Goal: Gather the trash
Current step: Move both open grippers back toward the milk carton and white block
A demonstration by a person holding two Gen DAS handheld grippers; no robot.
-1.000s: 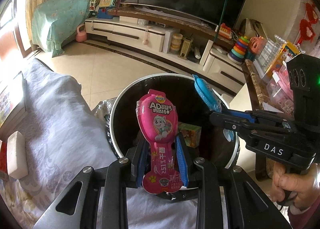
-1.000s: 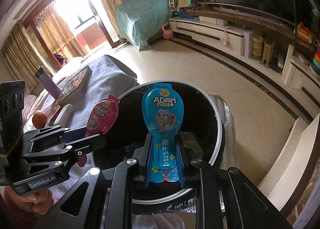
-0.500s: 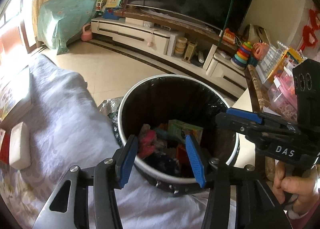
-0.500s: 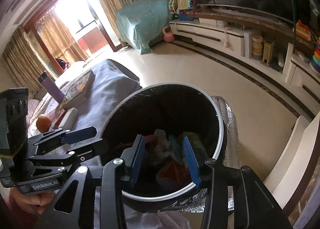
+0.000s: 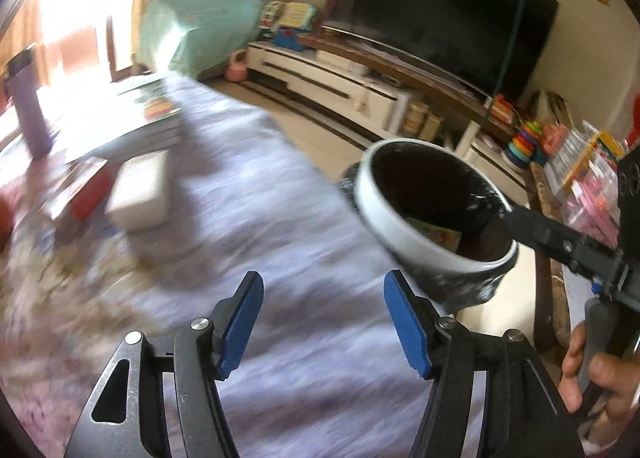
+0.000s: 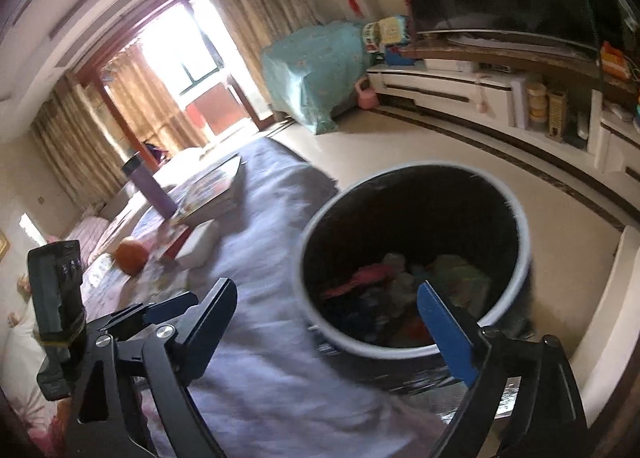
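Right wrist | trash bin (image 6: 516, 226) upright, mouth up | both fingers (image 6: 444, 326) spread, empty

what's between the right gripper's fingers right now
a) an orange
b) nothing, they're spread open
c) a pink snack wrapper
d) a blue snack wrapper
b: the right gripper has its fingers spread wide with nothing between them; wrappers lie inside the trash bin.
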